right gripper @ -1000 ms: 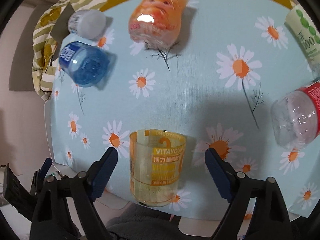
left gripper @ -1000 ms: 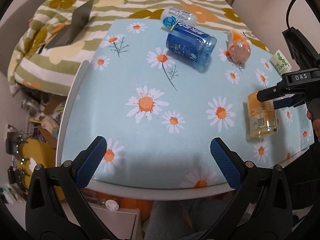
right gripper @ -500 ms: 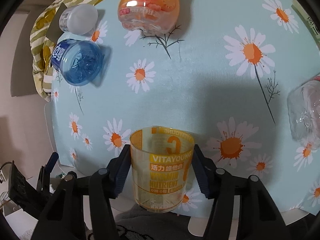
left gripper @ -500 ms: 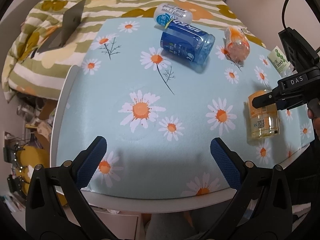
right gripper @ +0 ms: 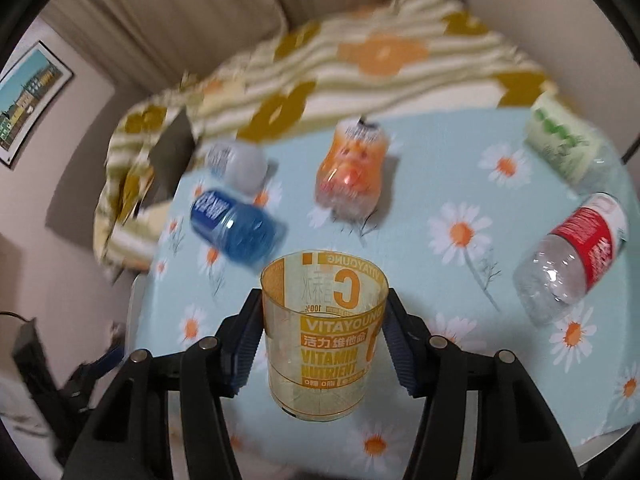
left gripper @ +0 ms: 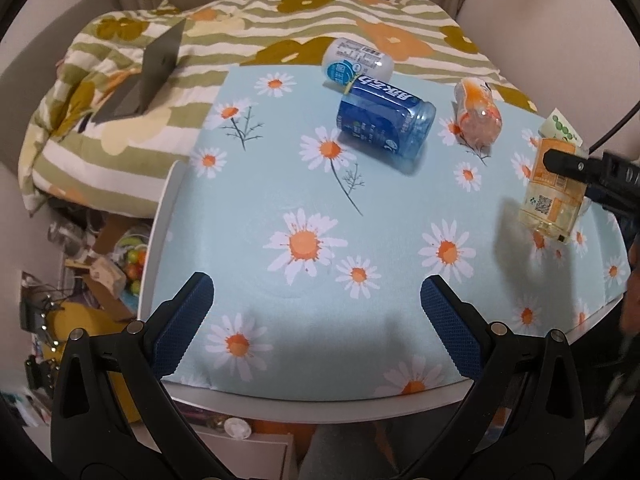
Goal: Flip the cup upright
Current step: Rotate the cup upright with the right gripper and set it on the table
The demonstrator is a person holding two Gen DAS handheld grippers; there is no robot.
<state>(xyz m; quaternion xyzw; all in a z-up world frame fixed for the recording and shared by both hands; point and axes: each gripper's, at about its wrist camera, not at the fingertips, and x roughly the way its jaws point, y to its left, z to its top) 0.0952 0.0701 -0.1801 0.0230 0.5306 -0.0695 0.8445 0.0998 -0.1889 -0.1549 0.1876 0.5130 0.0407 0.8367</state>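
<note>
The cup point(right gripper: 324, 336) is clear yellow plastic with orange "VITAYOUNG" print. My right gripper point(right gripper: 320, 340) is shut on it, one pad on each side. It is lifted off the daisy tablecloth and tilted, open rim pointing away from the camera. In the left wrist view the cup point(left gripper: 550, 192) hangs above the table's right side with the right gripper's finger point(left gripper: 568, 164) across it. My left gripper point(left gripper: 316, 320) is open and empty over the table's near edge.
Lying on the cloth: a blue bottle point(left gripper: 384, 120), a white bottle point(left gripper: 356, 64), an orange bottle point(left gripper: 478, 114), a green-label carton point(right gripper: 560, 144) and a clear red-label bottle point(right gripper: 572, 256). A striped flowered quilt point(left gripper: 120, 92) lies behind the table. Floor clutter point(left gripper: 100, 264) sits left.
My right gripper closed on the cup, lifted it off the table and tipped it. The left gripper drew back slightly and stayed open.
</note>
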